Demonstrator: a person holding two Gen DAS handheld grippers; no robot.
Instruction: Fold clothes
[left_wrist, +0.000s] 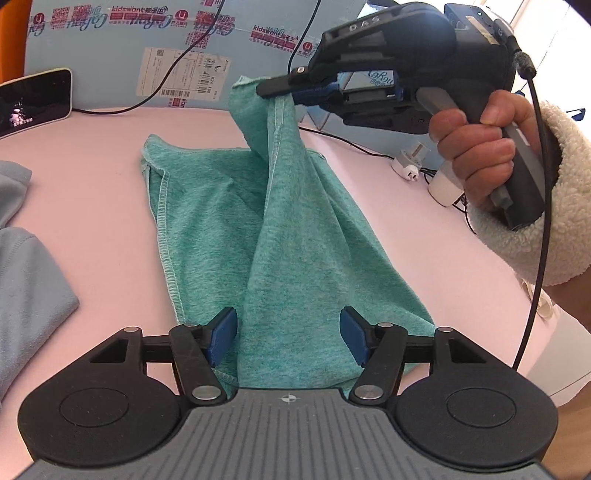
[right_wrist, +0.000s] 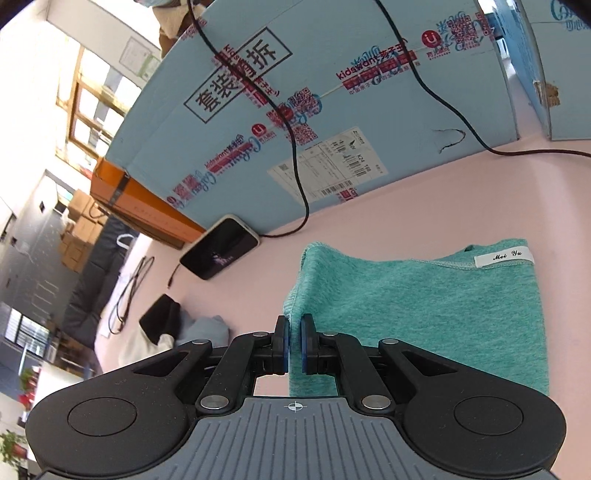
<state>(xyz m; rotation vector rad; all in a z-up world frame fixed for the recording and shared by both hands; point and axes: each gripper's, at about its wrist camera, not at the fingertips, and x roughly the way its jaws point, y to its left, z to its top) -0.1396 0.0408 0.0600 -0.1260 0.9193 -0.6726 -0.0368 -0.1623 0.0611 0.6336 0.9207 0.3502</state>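
The right claw (right_wrist: 293, 345) is pinched together on the edge of the teal garment (left_wrist: 295, 236), its blue pads (right_wrist: 282, 345) pressing a thin fold of cloth between them. In the left wrist view the same claw (left_wrist: 275, 90) holds that edge lifted above the table (left_wrist: 92, 184), so the fabric hangs down from it in a tall, creased ridge. A hand (left_wrist: 480, 155) with a fleecy cream cuff (left_wrist: 554, 206) grips the handle of this tool, and a black cable (left_wrist: 539, 221) trails down from it.

The left claw (left_wrist: 288, 339) stands apart, its two blue pads (left_wrist: 223, 334) on either side of the near end of the teal garment; the cloth lies between them but neither pad presses on it.

The teal garment lies on the pink table, its near end under the left claw and its far part raised. A white label reading "Mei Yu" (right_wrist: 504, 256) sits on its stitched edge.

Left of the garment lies a pale blue garment (left_wrist: 26, 277). Beyond the teal garment, to the left, a phone (left_wrist: 33, 101) leans against a light blue cardboard box (left_wrist: 122, 48) with a shipping label (left_wrist: 181, 79). To the right of the garment, near the hand, white plugs (left_wrist: 410, 162) rest on the table.
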